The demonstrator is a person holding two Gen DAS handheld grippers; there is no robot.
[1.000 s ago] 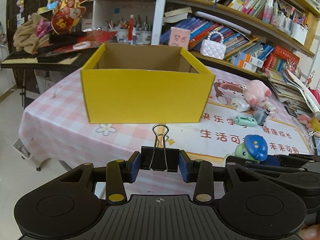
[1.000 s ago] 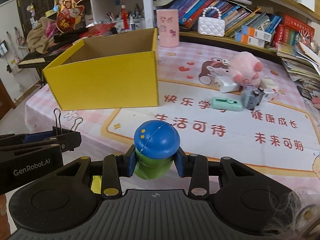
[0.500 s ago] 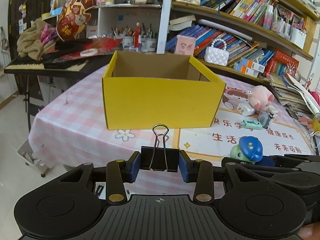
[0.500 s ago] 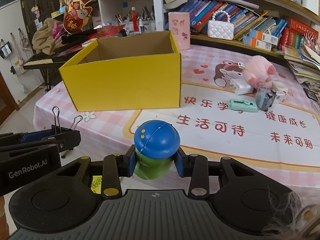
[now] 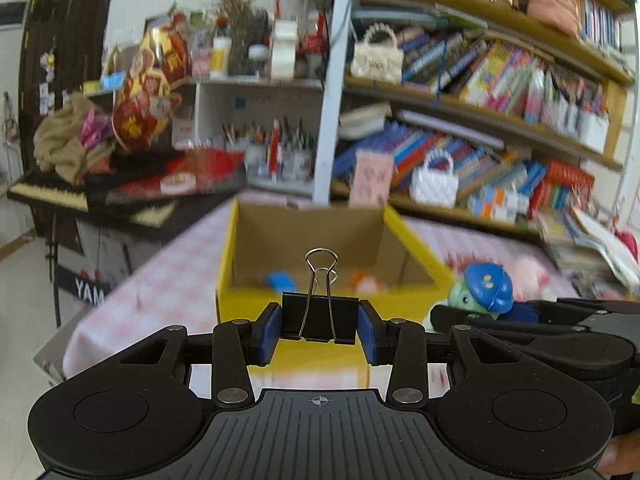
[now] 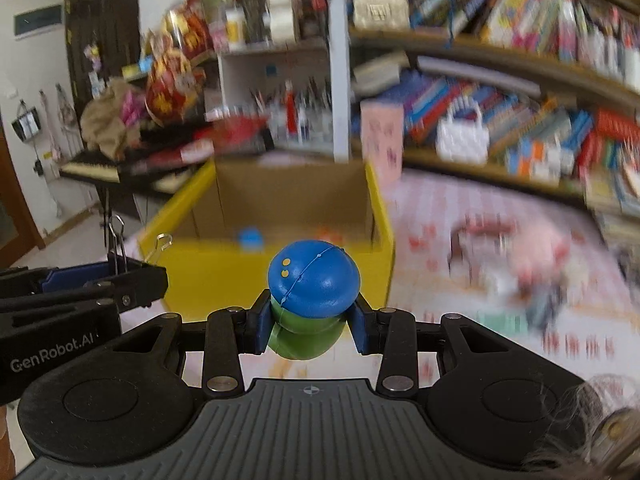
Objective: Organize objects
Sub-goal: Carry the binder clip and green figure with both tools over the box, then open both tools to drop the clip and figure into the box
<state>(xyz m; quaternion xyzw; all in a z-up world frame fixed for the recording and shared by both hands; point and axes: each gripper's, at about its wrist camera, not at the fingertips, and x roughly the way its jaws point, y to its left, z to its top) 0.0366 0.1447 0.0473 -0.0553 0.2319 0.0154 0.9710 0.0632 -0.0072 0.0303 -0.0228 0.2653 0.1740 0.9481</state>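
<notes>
Beside the yellow box, "GenRobot.AI" left fingers pinching binder clip; right fingers pinching blue-capped toy

Yellow box open on top, blue item, orange item on its floor

Cluttered home study; crammed bookshelves

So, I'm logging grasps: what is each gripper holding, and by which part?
Left gripper: binder clip, by its black body's sides. Right gripper: toy, by its green body under the blue cap.
</notes>
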